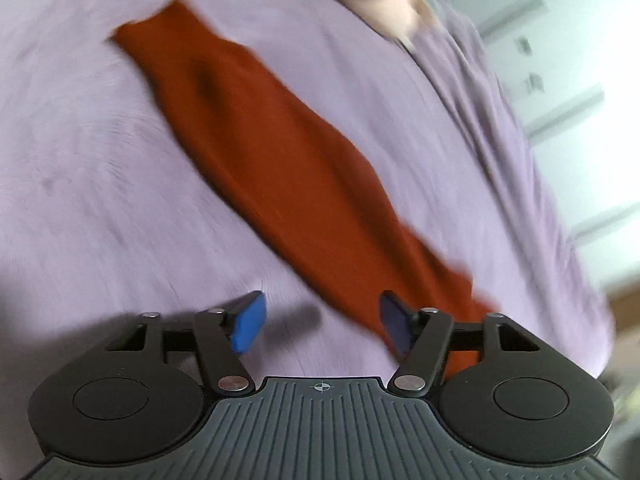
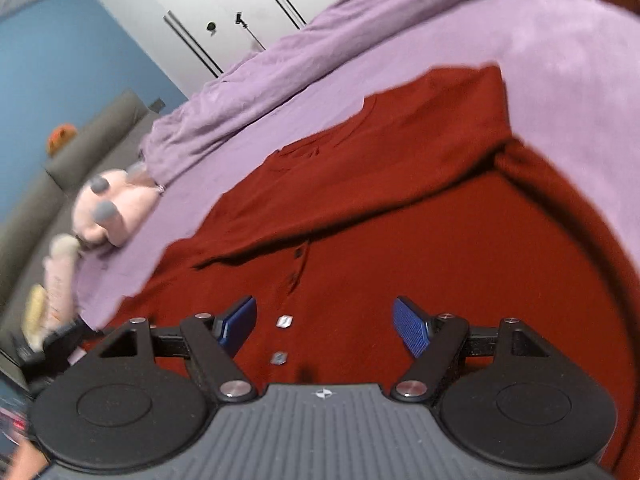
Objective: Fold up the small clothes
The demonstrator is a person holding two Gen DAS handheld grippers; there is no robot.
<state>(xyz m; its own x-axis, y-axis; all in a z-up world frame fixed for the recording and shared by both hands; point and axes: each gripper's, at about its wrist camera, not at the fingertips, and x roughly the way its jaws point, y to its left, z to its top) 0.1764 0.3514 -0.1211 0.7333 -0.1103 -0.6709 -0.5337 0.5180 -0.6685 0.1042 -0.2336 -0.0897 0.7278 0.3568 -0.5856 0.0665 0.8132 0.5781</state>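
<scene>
A rust-red knitted garment with a short buttoned placket [image 2: 360, 240] lies spread flat on a bed covered by a lilac bedspread [image 2: 560, 40], most likely laid out that way so its parts can be turned in one at a time. In the right wrist view a long sleeve [image 2: 400, 168] is folded across the chest, which suggests the folding is already under way.

The right tongs [image 2: 324, 328] stand spread, nothing between their blue pads, hovering just above the lower front near the placket and two small pale tags [image 2: 284, 321]. The left tongs [image 1: 320, 322] are also spread and empty; in that blurred view a long strip of the red fabric [image 1: 280, 168] runs diagonally away from them, its near end passing just beside and under one blue pad, though whether it touches is unclear.

A pink plush toy [image 2: 108, 212] sits at the bed's edge, well apart from the garment.
</scene>
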